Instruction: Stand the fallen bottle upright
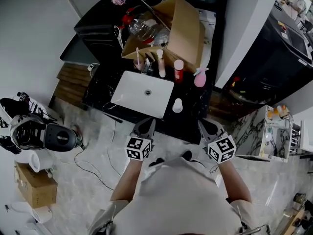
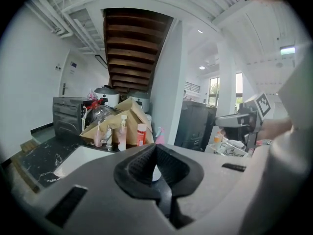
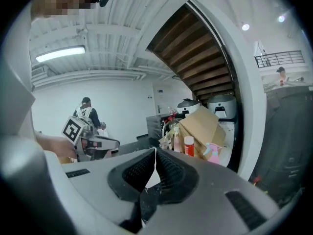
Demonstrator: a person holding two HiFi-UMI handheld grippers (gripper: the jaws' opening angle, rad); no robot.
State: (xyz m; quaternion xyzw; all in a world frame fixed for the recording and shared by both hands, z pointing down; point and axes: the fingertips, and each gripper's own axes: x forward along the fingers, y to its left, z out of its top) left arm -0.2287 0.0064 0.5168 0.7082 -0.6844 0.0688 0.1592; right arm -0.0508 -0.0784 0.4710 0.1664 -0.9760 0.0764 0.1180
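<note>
On the floor (image 1: 98, 148), only the head view shows a box (image 1: 32, 189).

Open, studio-like workspace with a mock washstand: white rectangular basin (image 1: 142, 99) in black marble counter (image 1: 193, 115), brown cardboard box (image 1: 186, 31), wooden staircase (image 2: 134, 48) overhead.

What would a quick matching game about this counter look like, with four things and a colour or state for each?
Things:
1. sink basin
2. spray bottle
3. cardboard box
4. left gripper

Descriptions:
A. pink
B. shut, nothing held
C. white and rectangular
D. brown

Pairs: 1-C, 2-A, 3-D, 4-B
</note>
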